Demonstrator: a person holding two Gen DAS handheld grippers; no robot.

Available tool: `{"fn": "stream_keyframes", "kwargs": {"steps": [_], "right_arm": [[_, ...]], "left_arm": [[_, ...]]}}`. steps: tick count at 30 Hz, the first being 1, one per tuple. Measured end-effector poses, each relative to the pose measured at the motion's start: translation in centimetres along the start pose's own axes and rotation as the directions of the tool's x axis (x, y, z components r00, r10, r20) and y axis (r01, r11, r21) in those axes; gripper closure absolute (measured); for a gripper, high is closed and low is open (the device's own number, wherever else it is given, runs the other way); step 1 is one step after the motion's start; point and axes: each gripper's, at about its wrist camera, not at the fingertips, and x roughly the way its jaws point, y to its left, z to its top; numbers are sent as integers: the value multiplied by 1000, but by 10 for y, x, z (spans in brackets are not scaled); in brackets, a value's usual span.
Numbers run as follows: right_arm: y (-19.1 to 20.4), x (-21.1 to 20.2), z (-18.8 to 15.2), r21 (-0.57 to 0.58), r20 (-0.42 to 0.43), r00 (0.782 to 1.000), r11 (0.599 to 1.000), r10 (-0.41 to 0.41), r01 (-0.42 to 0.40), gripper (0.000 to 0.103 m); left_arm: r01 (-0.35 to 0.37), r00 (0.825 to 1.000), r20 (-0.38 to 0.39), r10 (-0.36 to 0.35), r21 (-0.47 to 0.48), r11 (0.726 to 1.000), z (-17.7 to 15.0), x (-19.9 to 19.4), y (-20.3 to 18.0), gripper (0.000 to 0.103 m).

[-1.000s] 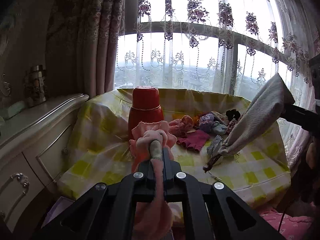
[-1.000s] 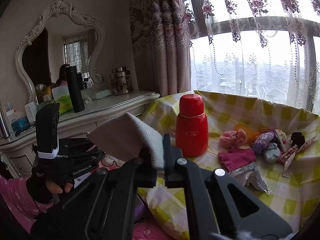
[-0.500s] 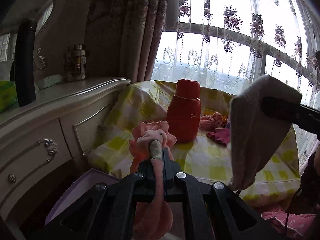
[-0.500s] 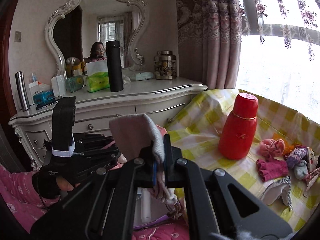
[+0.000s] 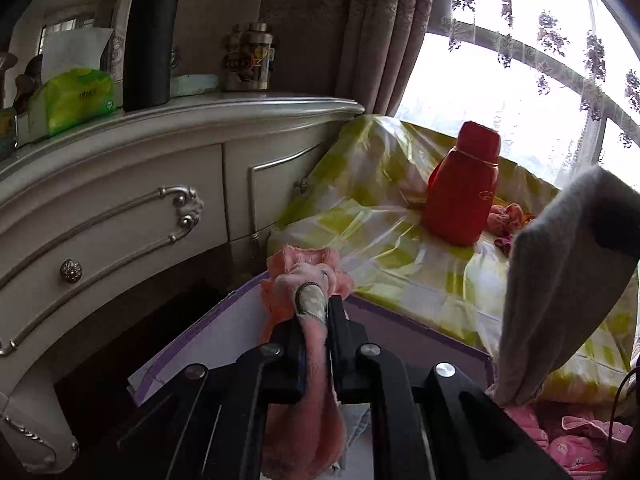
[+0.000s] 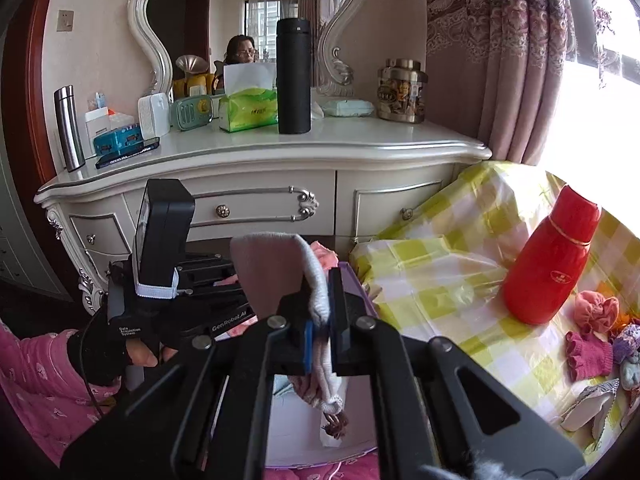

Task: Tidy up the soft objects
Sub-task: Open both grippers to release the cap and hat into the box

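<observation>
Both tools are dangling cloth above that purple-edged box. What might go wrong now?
Both pairs of fingers have just been opening, with cloth still between them. The pink cloth in the left gripper sits near the box's far rim, so it may drape over the edge. The grey knit piece in the right gripper hangs near the box's corner and might land outside.

box [image 5: 224, 332] interior mostly hidden, grey cloth [image 5: 560, 280] cut off

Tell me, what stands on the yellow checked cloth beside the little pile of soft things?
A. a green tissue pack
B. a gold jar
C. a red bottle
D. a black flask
C: the red bottle stands on the yellow checked cloth; nothing else stands upright there.
</observation>
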Motion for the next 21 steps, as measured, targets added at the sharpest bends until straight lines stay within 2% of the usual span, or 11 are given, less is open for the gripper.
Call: {"fn": "stream_keyframes", "kwargs": {"steps": [1,2,3,4,7,11,15,21], "right_arm": [[-1,6,-2,15,-23,1000,1000,11,-11,63],[-3,10,-4,34,-39,999,999,20,-19,50],[-5,13,-6,52,-49,998,998,30,-28,31],[-7,14,-9,65,-51,998,997,38,-34,28],[-10,19,-15,63,-80,997,998,16,-11,28],[-19,38,-28,37,-200,980,999,-18,26,27],[-34,55,-50,54,-299,954,998,-18,35,27],[-81,34,-72,160,-287,958,984,-29,77,27]], "left_arm": [[-33,999,-21,33,-4,999,-3,5,4,68],[-69,997,-35,69,-3,998,-5,8,7,42],[-110,993,-38,110,-1,994,-8,10,9,21],[-152,988,-25,152,5,988,-11,10,11,16],[-200,980,-11,200,41,979,-16,13,11,15],[-198,973,-106,205,72,978,-23,32,9,15],[-156,971,-176,165,62,986,-33,44,2,15],[-60,964,-247,93,138,989,-33,63,-41,15]]}}
